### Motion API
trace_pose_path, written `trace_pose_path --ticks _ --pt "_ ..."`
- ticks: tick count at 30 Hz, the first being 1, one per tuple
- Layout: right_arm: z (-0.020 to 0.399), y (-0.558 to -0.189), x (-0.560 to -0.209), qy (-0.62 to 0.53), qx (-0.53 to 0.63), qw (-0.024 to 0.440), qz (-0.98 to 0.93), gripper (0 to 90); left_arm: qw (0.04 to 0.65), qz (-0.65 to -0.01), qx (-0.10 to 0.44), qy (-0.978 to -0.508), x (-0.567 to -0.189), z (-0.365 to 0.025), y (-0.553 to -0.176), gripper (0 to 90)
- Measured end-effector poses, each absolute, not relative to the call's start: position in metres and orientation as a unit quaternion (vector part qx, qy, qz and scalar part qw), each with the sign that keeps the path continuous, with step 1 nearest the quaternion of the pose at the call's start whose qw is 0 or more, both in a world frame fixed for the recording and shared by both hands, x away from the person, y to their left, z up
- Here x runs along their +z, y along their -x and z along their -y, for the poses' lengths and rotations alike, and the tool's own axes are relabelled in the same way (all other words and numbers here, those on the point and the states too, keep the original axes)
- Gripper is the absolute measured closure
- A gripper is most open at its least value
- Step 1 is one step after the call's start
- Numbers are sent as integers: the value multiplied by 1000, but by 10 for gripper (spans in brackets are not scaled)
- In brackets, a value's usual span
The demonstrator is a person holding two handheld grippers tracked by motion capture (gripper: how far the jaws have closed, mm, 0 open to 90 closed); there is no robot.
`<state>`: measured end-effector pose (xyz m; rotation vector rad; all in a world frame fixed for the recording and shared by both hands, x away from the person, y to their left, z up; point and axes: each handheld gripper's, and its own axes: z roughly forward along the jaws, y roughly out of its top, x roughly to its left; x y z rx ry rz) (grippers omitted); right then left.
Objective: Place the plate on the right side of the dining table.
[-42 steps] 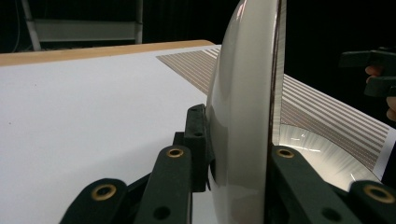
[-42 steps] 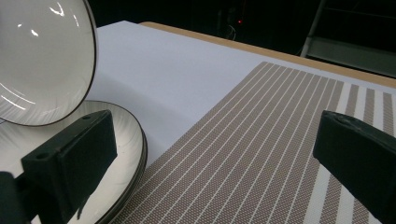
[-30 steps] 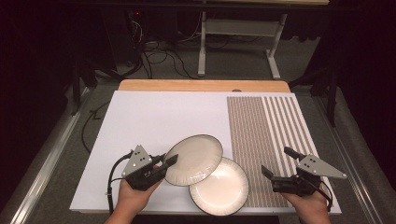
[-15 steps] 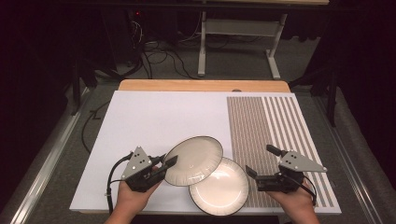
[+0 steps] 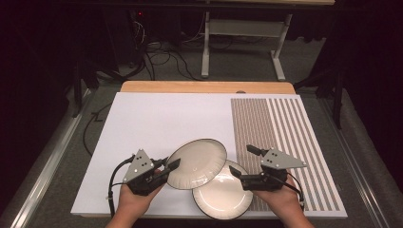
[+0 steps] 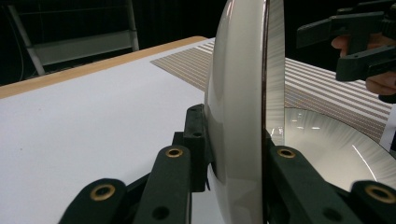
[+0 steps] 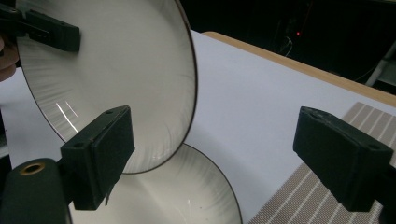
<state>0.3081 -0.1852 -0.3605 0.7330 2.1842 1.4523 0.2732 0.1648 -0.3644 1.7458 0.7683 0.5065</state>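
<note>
The white rectangular table mat (image 5: 157,123) covers most of the bench, with a brown-and-white striped placemat (image 5: 280,137) along its 3 o'clock side. At about 6 o'clock on the mat lie the two things in hand: a cream ceramic plate with a thin dark rim, held up (image 5: 197,163), and a second cream plate of the same kind lying flat (image 5: 221,197) on the mat just toward 5 o'clock of it, its far edge tucked under the raised one.

The left gripper (image 5: 173,165) comes in from 7 o'clock and pinches the raised plate's rim at its 9 o'clock edge; the left gripper view shows the rim (image 6: 243,116) squeezed between the two jaws, the plate tilted up off the table.

The right gripper (image 5: 243,164) sits at 3 o'clock of the flat plate, its jaws spread wide with nothing between them and touching neither plate. They have just been closing a little from their widest.

The step looks to be taking hold of the lower plate. To do it well, the right jaws should drop so one slides under the rim and one over it, while the left holds its plate steady and clear, so the two rims do not knock.
</note>
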Motion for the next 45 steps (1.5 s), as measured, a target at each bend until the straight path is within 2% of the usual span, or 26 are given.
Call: trace_pose_path --ticks 10,11,13,14,16,17,18,22,24,31,33,35,45 --pt "162 -321 -367 -258 524 179 -792 191 551 -321 214 -740 -364 -166 -273 771" --pt "159 -324 -370 -258 528 172 -791 228 552 -321 213 -739 -365 -166 -273 771" --pt "158 -325 -370 -261 524 171 -793 238 552 -321 213 -739 -365 -166 -273 771" --pt "156 -328 -371 -264 525 163 -793 297 553 -321 211 -739 -365 -168 -274 771" --pt "154 -330 -373 -273 524 151 -792 345 555 -320 210 -739 -366 -168 -274 771" --pt "154 -330 -373 -273 524 151 -792 345 555 -320 210 -739 -366 -168 -274 771" --pt "152 -331 -375 -274 524 137 -795 446 554 -322 209 -738 -366 -170 -274 770" --pt "148 -331 -377 -275 521 130 -797 509 556 -323 208 -738 -367 -171 -274 770" --pt "146 -333 -380 -281 516 117 -801 574 556 -321 208 -738 -368 -173 -273 768" --pt "144 -337 -382 -294 515 95 -800 687 556 -321 208 -738 -369 -175 -273 768" --pt "143 -338 -382 -294 515 92 -800 696 556 -321 208 -738 -369 -175 -273 769" --pt "141 -339 -384 -297 514 87 -800 764 556 -324 206 -737 -369 -175 -273 769" --pt "144 -339 -381 -316 518 65 -792 815 559 -351 181 -730 -368 -177 -275 778"
